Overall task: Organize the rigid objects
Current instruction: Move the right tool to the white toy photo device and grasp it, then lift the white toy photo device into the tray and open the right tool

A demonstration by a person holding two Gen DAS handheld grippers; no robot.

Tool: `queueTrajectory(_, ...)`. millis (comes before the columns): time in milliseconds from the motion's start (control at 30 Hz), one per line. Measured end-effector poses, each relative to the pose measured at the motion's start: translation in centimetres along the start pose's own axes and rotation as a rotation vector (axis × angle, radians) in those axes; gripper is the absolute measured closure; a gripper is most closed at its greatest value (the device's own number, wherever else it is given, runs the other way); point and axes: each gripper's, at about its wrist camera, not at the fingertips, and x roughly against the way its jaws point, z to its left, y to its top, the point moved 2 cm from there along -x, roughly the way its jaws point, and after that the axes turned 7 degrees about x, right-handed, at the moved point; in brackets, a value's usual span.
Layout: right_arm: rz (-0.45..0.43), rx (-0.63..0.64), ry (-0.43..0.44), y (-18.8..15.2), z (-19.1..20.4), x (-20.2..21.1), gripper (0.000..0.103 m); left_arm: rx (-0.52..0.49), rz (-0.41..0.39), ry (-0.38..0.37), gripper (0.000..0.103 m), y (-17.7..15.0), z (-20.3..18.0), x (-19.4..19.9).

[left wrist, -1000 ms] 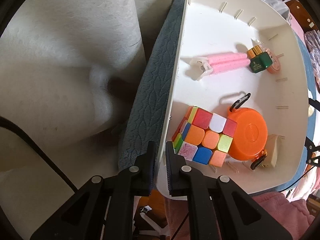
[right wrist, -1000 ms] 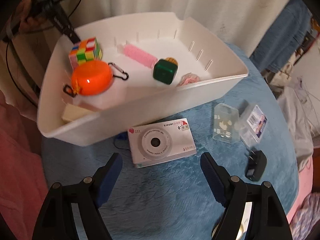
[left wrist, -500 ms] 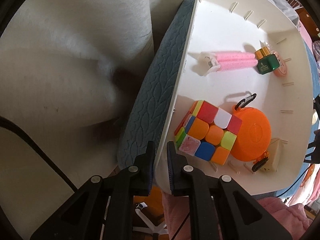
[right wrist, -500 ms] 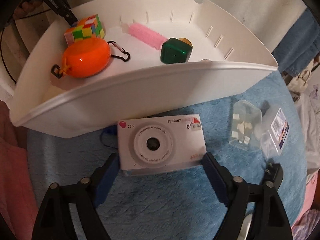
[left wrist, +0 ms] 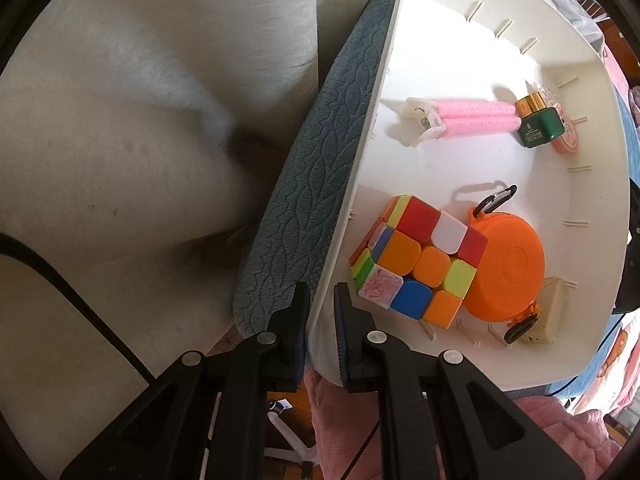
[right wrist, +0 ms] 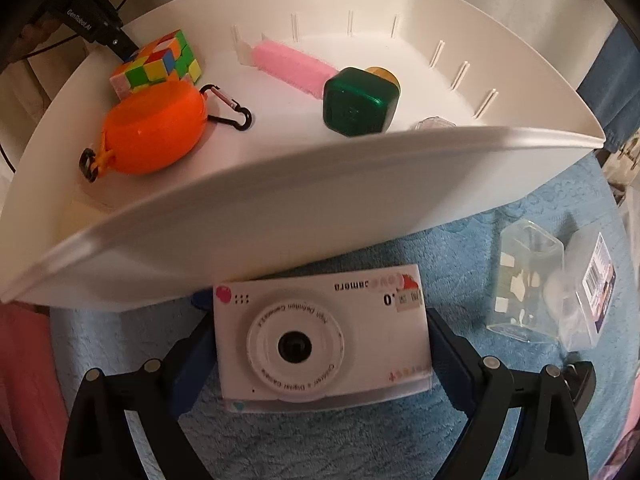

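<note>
- Meanwhile, the left gripper was nearly closed, its two pads pinching the near rim of the white tray; the tray wall ran up between the jaws.
- Just left of that gripper lay the edge of the blue quilted cloth, with a pale curtain further left.
- Just right of the left gripper, inside the tray, sat a puzzle cube, touching an orange round case with a black carabiner.
- Ahead and to the right of it lay a pink hair roller clip, and beyond that a green bottle with a gold cap, near the far wall.
- The right gripper stood wide, and its jaws had just been opening further; a white toy digital camera lay lens-up on the blue cloth between them.
- The left pad sat just beside the camera's short edge and the right pad just beside the other; whether either touched it could not be told.
- Directly ahead of the right gripper rose the tray's near wall, close to the camera's far edge.
- To the right of the right gripper, a clear plastic box and a clear labelled case lay side by side on the cloth, and a black plug adapter showed behind the right finger.
</note>
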Motion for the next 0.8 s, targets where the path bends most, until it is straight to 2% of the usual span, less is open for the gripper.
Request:
queueTrajectory(133,0.007,-0.056,-0.013,0.0,0.1,0.1,0.008,-0.006,0.0,-0.004,0.091,0.0,0.0,-0.1)
queueTrajectory(300,0.018,-0.221,-0.049,-0.9,0.0,0.4,0.01,-0.018,0.0,-0.014,0.091,0.1,0.1,-0.1)
queueTrajectory(500,0.062,-0.523,-0.08,-3.1,0.5,1.3,0.01,-0.054,0.004,-0.031,0.091,0.4,-0.1,0.2)
queueTrajectory(633,0.089,-0.776,-0.091,-5.3,1.6,2.3,0.01,-0.094,0.009,-0.049,0.091,0.9,-0.3,0.3)
queueTrajectory(800,0.044,-1.113,-0.099,-8.2,3.4,4.5,0.01,-0.163,0.011,-0.037,0.091,1.0,-0.8,0.4)
